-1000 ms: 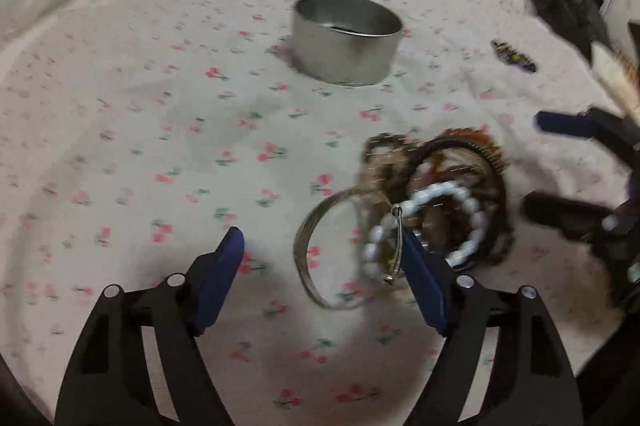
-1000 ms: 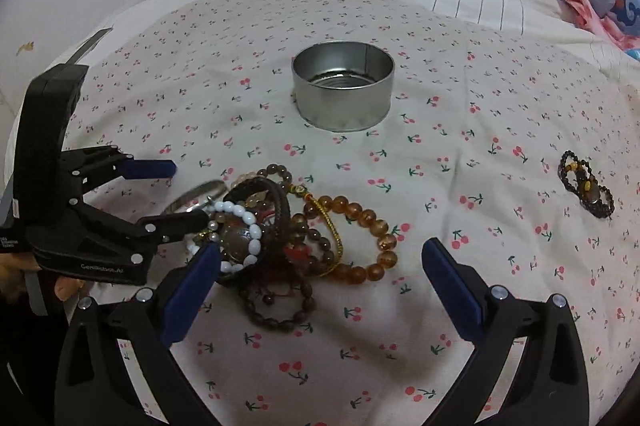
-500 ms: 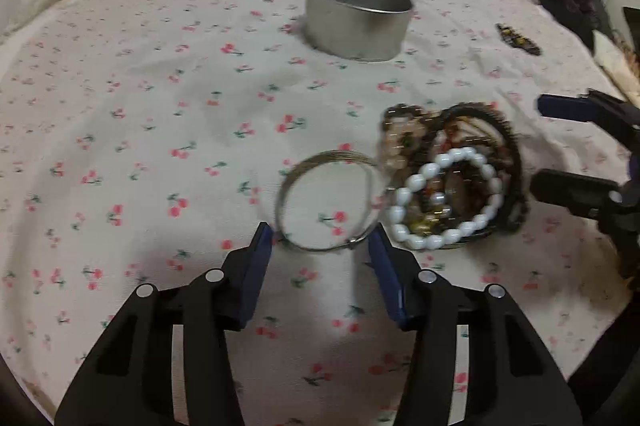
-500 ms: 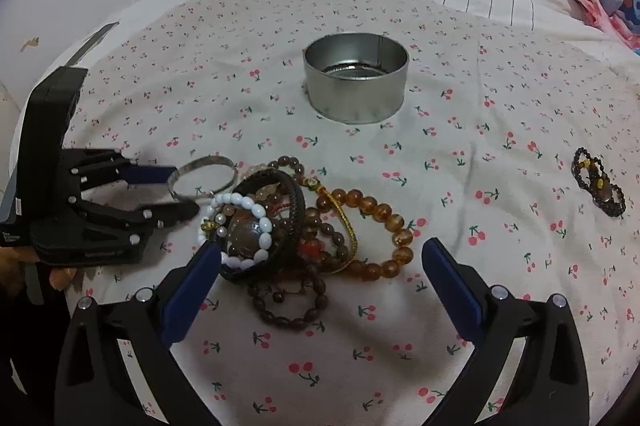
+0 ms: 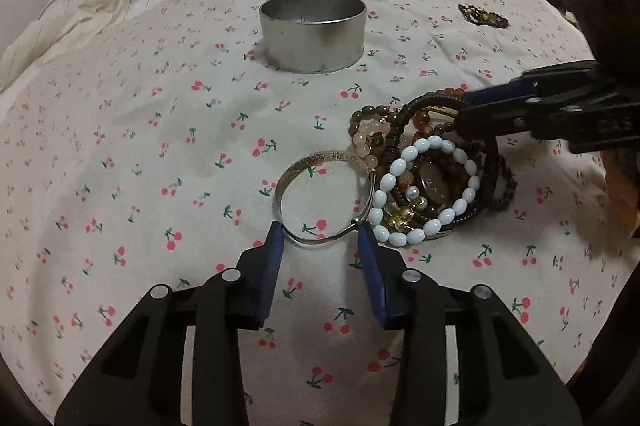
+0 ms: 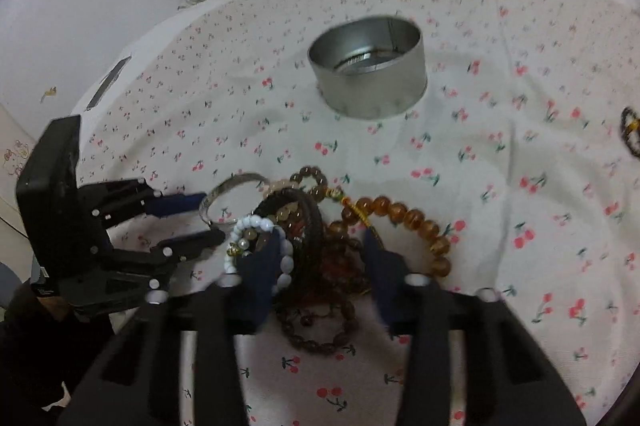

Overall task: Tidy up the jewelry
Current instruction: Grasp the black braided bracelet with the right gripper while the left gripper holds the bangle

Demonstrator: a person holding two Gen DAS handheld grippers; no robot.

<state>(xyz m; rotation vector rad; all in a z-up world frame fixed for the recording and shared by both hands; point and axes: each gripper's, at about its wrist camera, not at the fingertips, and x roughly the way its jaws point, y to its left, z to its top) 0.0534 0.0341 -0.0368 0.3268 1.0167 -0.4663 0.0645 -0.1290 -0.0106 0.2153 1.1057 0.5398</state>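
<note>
Two grippers closing: left gripper (image 5: 320,238) pinching silver bangle (image 5: 320,198), right gripper (image 6: 320,250) half-shut, straddling bead pile (image 6: 320,226), grasp unclear. Risk: tangled strands dragging along, missing tin (image 5: 313,30).

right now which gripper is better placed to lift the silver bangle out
Left. The left gripper brackets the silver bangle, jaws just closing on its rim; the right gripper is closing among the beaded bracelets.

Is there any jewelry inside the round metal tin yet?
No. In the right wrist view the tin shows only its bare metal bottom, and the bracelets all lie on the sheet.
</note>
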